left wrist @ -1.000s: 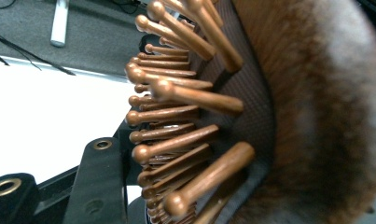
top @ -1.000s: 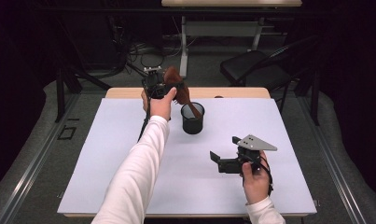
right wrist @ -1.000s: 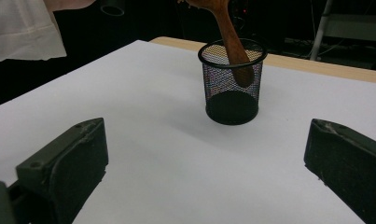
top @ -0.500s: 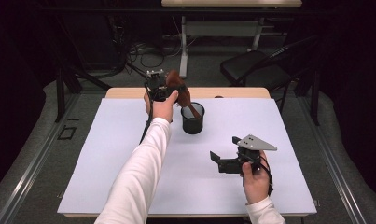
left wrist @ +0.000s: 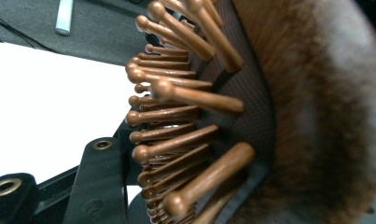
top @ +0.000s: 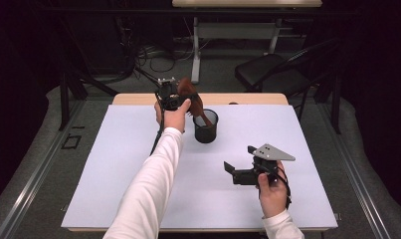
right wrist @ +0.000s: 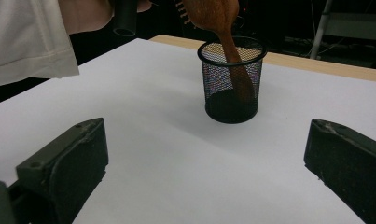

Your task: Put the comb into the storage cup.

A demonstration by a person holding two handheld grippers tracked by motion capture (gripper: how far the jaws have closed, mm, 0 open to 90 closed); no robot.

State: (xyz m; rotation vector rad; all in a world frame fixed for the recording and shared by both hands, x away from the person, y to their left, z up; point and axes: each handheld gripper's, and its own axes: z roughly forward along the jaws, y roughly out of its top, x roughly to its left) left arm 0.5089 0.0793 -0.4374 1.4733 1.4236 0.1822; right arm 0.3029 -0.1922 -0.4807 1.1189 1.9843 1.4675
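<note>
Holding a wooden hairbrush [top: 188,92] by its head, our left gripper [top: 169,95] stood at the far side of the table [top: 113,164], its jaws closed tight on the brush.

Item one, the hairbrush: brown wood, with ball-tipped wooden pins set in a dark cushion; in the left gripper view those pins [left wrist: 176,116] crowded right against the camera, with the fuzzy brown back of the head beside them. We held it tilted, head up and toward the left gripper, handle slanting down into the cup. In the right gripper view the handle [right wrist: 234,65] passed over the rim and reached low inside; whether its tip touched the bottom we could not tell.

Item two, a black mesh cup [top: 206,127]: round, upright, standing on the white table top near the far middle, just to the right of our left hand [top: 175,117].

Item three, our right gripper [top: 240,175]: held level over the near right part of the table, well apart from the cup, grey three-cornered plate [top: 270,152] on top. Its two black jaws stood wide apart in its own view with nothing between them, and pointed toward the cup.

Item four, the table: a white sheet over a wooden top, whose bare strip [top: 248,98] showed along the far edge.

Item five, a white sleeve [top: 148,194] on our left forearm, stretched across the sheet.
</note>
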